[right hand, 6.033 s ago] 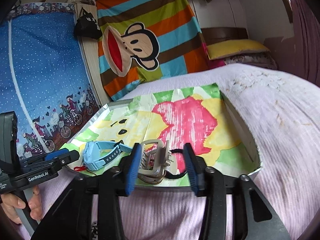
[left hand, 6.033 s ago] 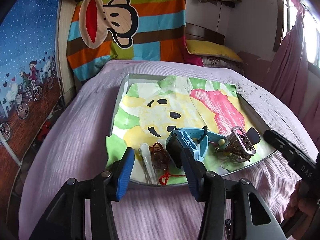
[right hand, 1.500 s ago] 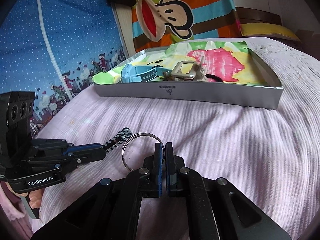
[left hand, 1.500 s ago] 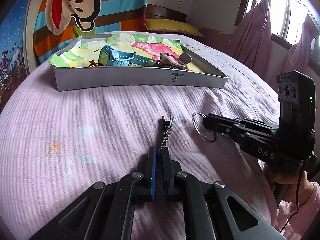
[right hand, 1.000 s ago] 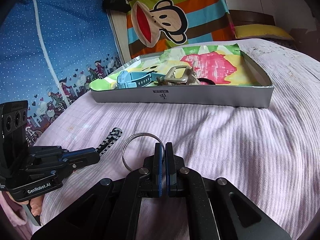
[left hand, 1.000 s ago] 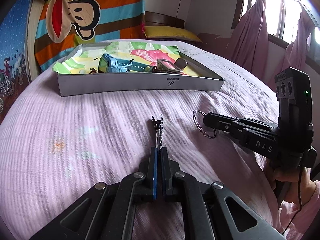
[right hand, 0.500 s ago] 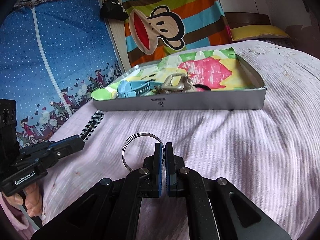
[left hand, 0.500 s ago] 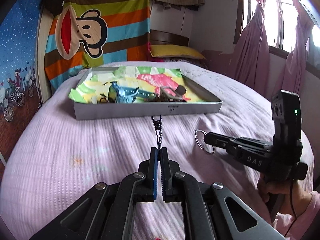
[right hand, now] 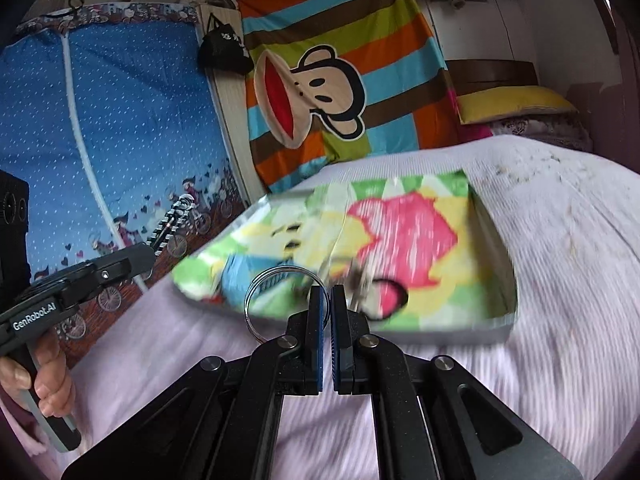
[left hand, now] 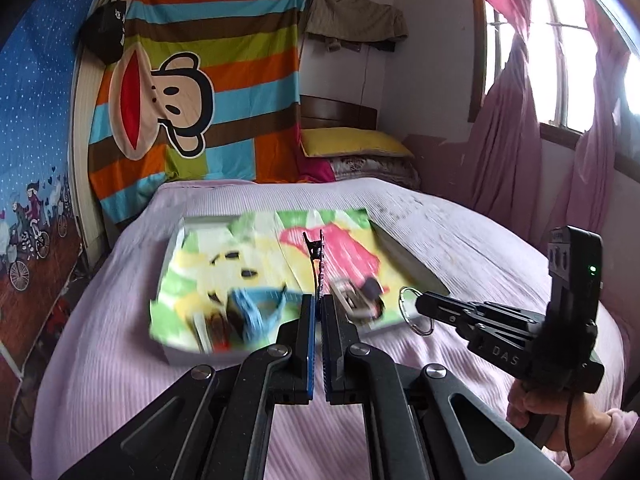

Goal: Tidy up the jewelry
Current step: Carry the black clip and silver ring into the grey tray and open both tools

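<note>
Your left tongs [left hand: 317,312] are pinching a thin clip [left hand: 316,256]. It sticks straight out past the tips, and its long side points at the tray [left hand: 176,354]. Your right tongs [right hand: 325,308] are pinching a ring [right hand: 276,276]. The ring stands up just left of the tips.

The tray sits on the bed [left hand: 120,380], straight ahead of both tongs. A blue watch [left hand: 250,312] and a grey claw clip [left hand: 352,304] lie in its near half, but they look blurry. The far half, with the pink patch, looks bare.

Both tongs are near the tray's front wall. I think the right ones are a bit closer. The clip and ring likely go in next, over that wall.
</note>
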Available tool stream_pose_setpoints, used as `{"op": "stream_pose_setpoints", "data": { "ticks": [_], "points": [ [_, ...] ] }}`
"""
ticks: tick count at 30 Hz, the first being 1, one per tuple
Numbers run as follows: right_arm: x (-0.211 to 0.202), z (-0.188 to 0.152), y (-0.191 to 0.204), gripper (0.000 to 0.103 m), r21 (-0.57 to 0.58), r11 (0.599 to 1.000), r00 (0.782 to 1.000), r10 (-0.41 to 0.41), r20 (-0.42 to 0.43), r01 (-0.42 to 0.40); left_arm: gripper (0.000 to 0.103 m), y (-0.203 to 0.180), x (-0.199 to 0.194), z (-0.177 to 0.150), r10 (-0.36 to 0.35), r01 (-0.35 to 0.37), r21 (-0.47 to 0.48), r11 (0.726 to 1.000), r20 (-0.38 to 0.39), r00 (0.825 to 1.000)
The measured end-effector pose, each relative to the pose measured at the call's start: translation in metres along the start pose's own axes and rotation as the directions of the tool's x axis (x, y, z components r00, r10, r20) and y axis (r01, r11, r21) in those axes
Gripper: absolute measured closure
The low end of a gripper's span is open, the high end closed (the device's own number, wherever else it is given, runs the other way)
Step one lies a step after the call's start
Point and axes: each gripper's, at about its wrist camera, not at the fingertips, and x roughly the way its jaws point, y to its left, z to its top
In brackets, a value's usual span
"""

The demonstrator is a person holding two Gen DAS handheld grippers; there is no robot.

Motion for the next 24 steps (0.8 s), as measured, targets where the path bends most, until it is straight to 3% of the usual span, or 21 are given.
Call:
{"op": "stream_pose_setpoints", "data": {
  "ticks": [8, 15, 24],
  "points": [
    [0.052, 0.04, -0.012, 0.1, 0.051, 0.997, 0.997, -0.055, -0.047, 0.058, 0.1, 0.021, 0.051, 0.035, 0.058, -0.059, -0.015, 0.998, -0.061, 0.996],
    [0.103, 0.053, -0.023, 0.1, 0.044, 0.991, 0.979, -0.121, -0.164, 0.13, 0.1, 0.022, 0.096, 0.051, 0.061, -0.066, -0.033, 0.997, -0.158, 0.986],
    [0.148, 0.057, -0.037, 0.1, 0.058, 0.984, 0.947, -0.146, -0.285, 0.169, 0.1, 0.028, 0.154, 0.046, 0.094, -0.114, -0.034, 0.993, -0.363, 0.927]
  ]
}}
